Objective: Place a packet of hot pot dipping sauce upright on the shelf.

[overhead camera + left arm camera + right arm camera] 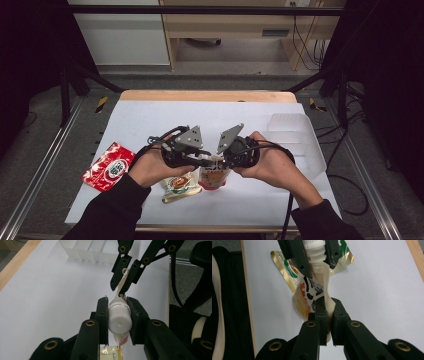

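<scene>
White plastic, the ribbed screw cap of the spouted pouch sits clamped between the left gripper jaws above the white table. The right gripper pinches the pouch's thin edge. A gold-green packet lies just beside.

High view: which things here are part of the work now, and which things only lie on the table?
In use:
- spout pouch, with its cap
- left gripper, shut on the cap
- right gripper, shut on the pouch

Lying about:
- red packet
- gold-green pouch
- white tray
</scene>
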{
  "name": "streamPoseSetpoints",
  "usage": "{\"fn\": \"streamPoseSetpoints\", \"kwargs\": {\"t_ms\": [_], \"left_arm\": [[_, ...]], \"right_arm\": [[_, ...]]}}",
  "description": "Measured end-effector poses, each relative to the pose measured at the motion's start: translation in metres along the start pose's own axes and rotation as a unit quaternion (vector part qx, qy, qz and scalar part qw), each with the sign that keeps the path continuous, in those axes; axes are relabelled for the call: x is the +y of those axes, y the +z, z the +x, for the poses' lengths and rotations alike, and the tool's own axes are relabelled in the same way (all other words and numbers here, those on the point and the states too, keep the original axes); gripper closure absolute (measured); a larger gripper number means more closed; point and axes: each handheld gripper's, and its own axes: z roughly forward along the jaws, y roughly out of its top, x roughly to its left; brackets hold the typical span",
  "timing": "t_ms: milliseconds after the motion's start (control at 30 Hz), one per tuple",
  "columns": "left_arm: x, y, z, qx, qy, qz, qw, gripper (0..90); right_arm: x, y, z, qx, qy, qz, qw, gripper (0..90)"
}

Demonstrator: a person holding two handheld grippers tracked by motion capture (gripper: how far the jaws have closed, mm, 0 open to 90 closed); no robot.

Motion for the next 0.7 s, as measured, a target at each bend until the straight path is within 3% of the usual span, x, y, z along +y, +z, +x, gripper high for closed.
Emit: {"fn": "streamPoseSetpoints", "kwargs": {"t_ms": [233, 433, 500, 600, 700], "left_arm": [[0.0, 0.005, 0.002, 0.006, -0.011, -0.011, 0.9999, 71.7], [-0.002, 0.001, 0.002, 0.017, -0.02, -0.034, 0.9991, 50.6], [-0.003, 0.0, 0.002, 0.021, -0.021, -0.037, 0.9989, 49.7], [-0.007, -0.003, 0.002, 0.037, -0.02, -0.035, 0.9985, 39.9], [-0.015, -0.004, -0.001, 0.041, -0.034, -0.044, 0.9976, 33.9]], "right_arm": [[0.002, -0.004, -0.004, -0.009, 0.001, 0.021, 0.9997, 87.4], [-0.002, -0.007, -0.009, -0.02, 0.006, 0.034, 0.9992, 87.5], [-0.003, -0.007, -0.011, -0.02, 0.006, 0.036, 0.9991, 87.5], [-0.008, -0.01, -0.016, -0.026, 0.013, 0.04, 0.9988, 87.5], [-0.012, -0.012, -0.021, -0.031, 0.02, 0.041, 0.9985, 87.5]]}}
